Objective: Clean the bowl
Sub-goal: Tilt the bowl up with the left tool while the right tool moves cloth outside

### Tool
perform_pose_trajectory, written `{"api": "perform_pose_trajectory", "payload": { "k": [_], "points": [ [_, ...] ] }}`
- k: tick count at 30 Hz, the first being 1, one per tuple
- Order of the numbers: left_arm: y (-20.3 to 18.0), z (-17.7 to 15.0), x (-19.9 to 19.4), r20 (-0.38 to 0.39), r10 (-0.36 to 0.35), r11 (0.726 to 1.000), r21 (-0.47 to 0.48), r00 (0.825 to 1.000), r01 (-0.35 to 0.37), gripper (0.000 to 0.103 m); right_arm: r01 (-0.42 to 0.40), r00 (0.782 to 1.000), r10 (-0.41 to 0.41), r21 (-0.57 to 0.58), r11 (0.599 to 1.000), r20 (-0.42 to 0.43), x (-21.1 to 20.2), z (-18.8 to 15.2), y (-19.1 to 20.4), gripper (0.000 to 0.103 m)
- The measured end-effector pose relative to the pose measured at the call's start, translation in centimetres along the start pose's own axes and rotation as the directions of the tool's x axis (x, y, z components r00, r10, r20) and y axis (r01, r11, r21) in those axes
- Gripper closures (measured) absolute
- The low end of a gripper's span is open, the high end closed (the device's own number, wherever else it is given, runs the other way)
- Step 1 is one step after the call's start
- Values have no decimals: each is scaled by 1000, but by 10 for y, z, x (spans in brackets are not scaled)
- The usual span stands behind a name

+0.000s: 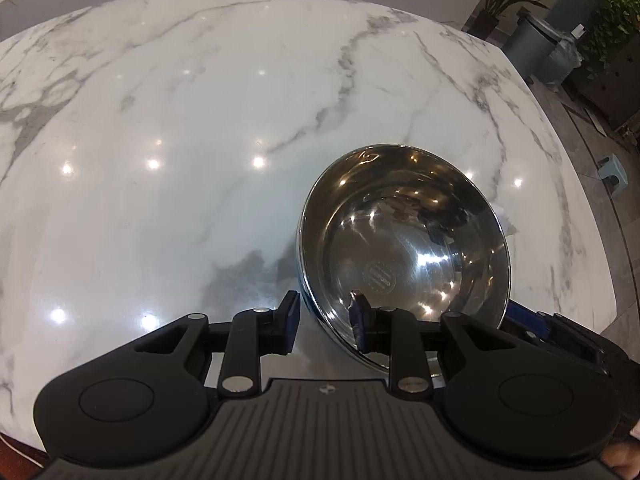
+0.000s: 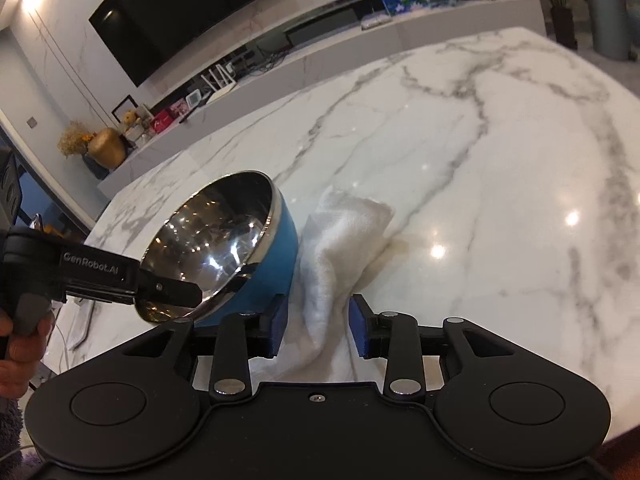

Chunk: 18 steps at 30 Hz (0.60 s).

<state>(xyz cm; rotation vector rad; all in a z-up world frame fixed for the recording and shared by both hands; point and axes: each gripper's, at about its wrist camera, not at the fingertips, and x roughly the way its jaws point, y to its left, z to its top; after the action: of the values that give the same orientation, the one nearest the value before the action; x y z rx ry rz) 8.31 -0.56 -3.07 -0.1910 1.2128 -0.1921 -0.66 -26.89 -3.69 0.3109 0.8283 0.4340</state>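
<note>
1. On the marble table (image 2: pixel 500 168), near its front edge: a bowl (image 2: pixel 224 240), steel inside, blue outside, tilted so its mouth faces the left gripper (image 1: pixel 325 322).
2. Left gripper straddles the bowl's near rim, one finger outside, one inside. From the left wrist view a gap shows between the outer pad and the rim; jaws part-open, no firm clamp visible.
3. White cloth (image 2: pixel 340 248) lies crumpled on the table just beside the bowl's blue wall, touching it.
4. Right gripper (image 2: pixel 318 328) has its jaws apart, released; the near end of the cloth lies between the pads, not pinched.
5. A hand (image 2: pixel 20 344) grips the left gripper's handle at the left edge of the right wrist view.
</note>
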Motion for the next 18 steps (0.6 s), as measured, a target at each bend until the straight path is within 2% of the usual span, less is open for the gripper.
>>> {"api": "perform_pose_trajectory", "payload": {
  "k": [5, 9, 11, 12, 13, 15, 18],
  "points": [
    [1, -1, 2, -28, -28, 999, -39, 999, 26, 61, 50, 999, -49, -63, 997, 8, 6, -3, 14, 69],
    [-3, -1, 4, -31, -24, 999, -23, 999, 23, 61, 71, 997, -70, -77, 994, 22, 11, -5, 17, 70],
    [-4, -2, 5, -29, -22, 1000, -15, 999, 21, 61, 78, 997, -77, -83, 993, 23, 14, -5, 17, 87],
    [-6, -3, 5, -26, -13, 1000, -1, 1000, 13, 61, 81, 997, -80, -87, 993, 22, 16, -5, 18, 90],
    [-7, -4, 6, -23, -3, 1000, 16, 1000, 3, 62, 81, 997, -80, -88, 993, 21, 17, -5, 18, 91],
    [-10, -6, 6, -19, 15, 999, 51, 1000, -14, 71, 81, 997, -80, -86, 993, 18, 19, -5, 18, 93],
    [-10, -6, 4, -15, 23, 997, 68, 1000, -22, 73, 73, 997, -72, -71, 995, 13, 21, -4, 17, 93]
  ]
}}
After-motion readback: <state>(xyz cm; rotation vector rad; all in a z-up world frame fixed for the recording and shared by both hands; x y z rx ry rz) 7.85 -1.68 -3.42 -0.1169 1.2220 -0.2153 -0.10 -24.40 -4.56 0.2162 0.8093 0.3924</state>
